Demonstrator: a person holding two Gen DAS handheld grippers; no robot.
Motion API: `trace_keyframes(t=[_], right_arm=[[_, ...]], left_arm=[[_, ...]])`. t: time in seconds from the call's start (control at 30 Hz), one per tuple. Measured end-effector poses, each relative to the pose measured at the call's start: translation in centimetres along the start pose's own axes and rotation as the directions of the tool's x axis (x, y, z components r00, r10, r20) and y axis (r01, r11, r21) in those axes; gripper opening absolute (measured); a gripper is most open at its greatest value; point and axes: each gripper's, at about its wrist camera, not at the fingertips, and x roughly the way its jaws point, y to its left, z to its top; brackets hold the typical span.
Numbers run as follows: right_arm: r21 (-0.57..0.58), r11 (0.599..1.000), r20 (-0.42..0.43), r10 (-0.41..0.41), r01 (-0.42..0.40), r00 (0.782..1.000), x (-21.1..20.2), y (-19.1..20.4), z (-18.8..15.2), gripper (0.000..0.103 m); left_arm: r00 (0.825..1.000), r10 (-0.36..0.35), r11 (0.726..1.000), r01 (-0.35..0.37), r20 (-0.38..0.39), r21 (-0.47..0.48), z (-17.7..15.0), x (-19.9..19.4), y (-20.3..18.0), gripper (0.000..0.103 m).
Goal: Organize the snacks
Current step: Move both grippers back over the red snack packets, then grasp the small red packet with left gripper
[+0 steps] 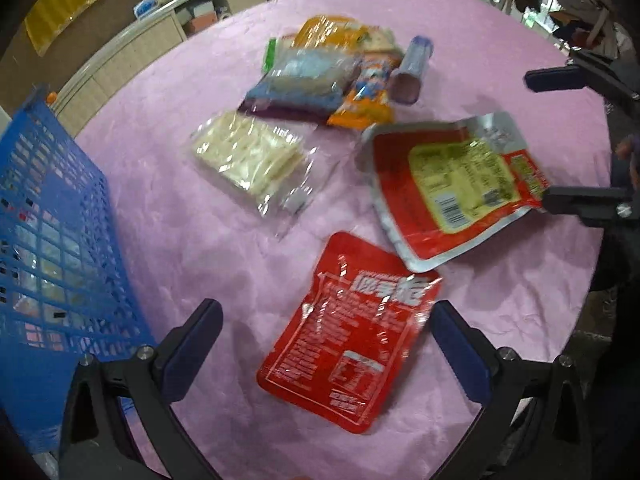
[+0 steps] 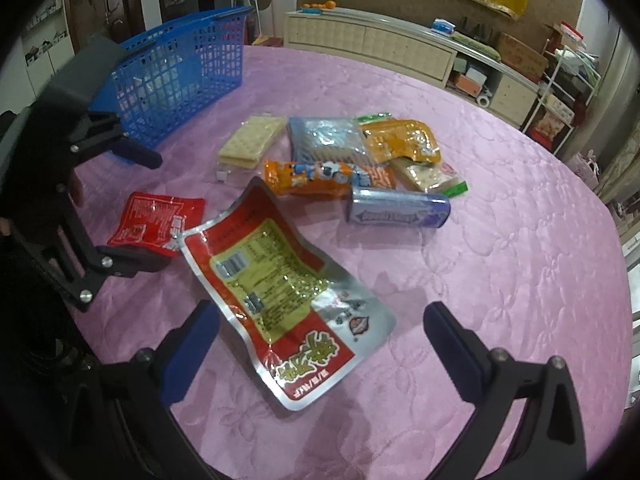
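A small red packet [image 1: 352, 332] lies flat on the pink table [image 1: 180, 240], and my left gripper [image 1: 324, 312] stands open just above it, one finger on each side. A large red and silver pouch [image 2: 280, 288] lies between the spread fingers of my right gripper [image 2: 320, 312], which is open. Farther back sits a pile: a cracker pack [image 2: 252, 144], a blue-white pack [image 2: 324, 136], an orange packet [image 2: 308, 178], a yellow pack [image 2: 404, 140] and a purple gum bottle [image 2: 400, 208] on its side. A blue basket [image 1: 52, 216] stands left of my left gripper.
The pink table [image 2: 500, 240] has open cloth to the right of the pile and its round edge is close behind. A long low cabinet [image 2: 380, 48] and a white shelf rack [image 2: 560, 92] stand beyond the table.
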Motion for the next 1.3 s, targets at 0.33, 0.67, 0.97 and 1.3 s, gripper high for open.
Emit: trace_keyframes(t=[0.33, 0.67, 0.97, 1.3], right_arm=[[0.046, 0.998, 0.013, 0.038, -0.039, 0.999, 0.2, -0.7, -0.1, 0.103], [0.078, 0.995, 0.045, 0.066, -0.069, 0.997, -0.3, -1.2, -0.1, 0.103], [0.019, 0.995, 0.006, 0.096, -0.096, 0.995, 0.1, -0.7, 0.0, 0.103], [-0.105, 0.990, -0.091, 0.088, -0.098, 0.992, 1.6, 0.4, 0.8, 0.103]], left_arm=[[0.995, -0.088, 0.995, 0.086, -0.045, -0.050, -0.7, 0.0, -0.1, 0.089], [0.990, -0.120, 0.992, 0.116, -0.080, -0.045, 0.0, -0.9, -1.5, 0.057], [0.991, -0.086, 0.992, 0.076, -0.103, -0.098, 0.4, -0.6, -2.4, 0.056], [0.990, -0.126, 0.979, 0.115, -0.060, -0.168, -0.7, -1.9, -3.6, 0.025]])
